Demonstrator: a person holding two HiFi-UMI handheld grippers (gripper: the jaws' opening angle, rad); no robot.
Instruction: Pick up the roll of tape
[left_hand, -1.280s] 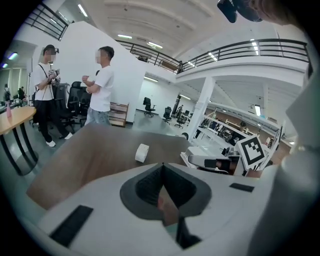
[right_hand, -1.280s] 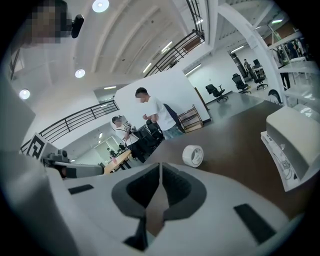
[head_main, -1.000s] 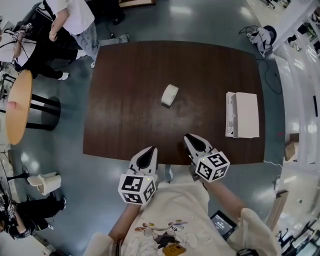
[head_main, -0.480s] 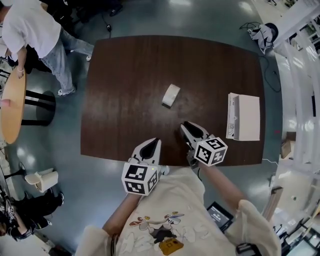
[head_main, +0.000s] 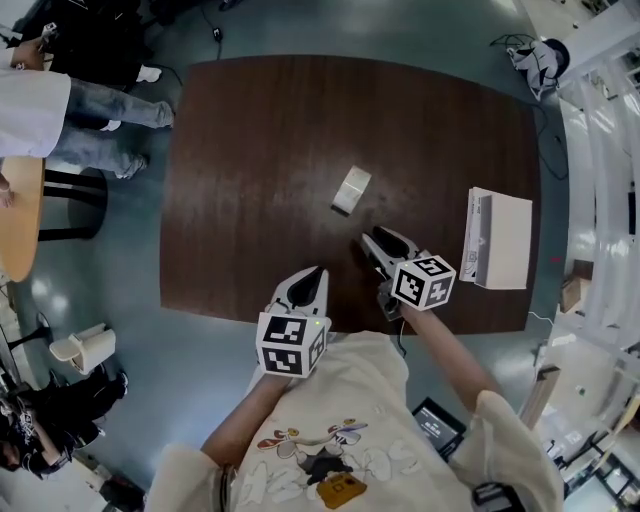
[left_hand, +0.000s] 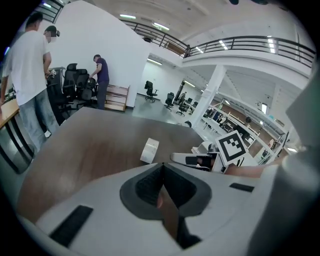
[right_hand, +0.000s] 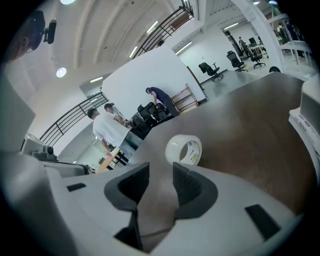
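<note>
Two pairs of jaws stand differently. The left gripper has its jaws pressed together with nothing between them. The right gripper has its jaws apart; they have just been opening, and only bare table shows in the gap.

The roll of tape stands on its edge on the dark wooden top, just past the right jaw tips at about 1 o'clock. It touches neither jaw. Only the right gripper view shows its open centre and the print inside the ring. From the head view it reads as a pale block at 11 o'clock from the right jaw tips and near the middle of the table. The left gripper view shows it side-on, beyond the closed jaws at 12 o'clock, with the right gripper's marker cube to its 3 o'clock.

A white box lies flat near the table's edge, at 4 o'clock from the tape, well apart from it. The head view shows both grippers over the near edge, the left one at 7 o'clock from the right. A person in a white shirt and another in a dark shirt stand beyond the far side near office chairs.
</note>
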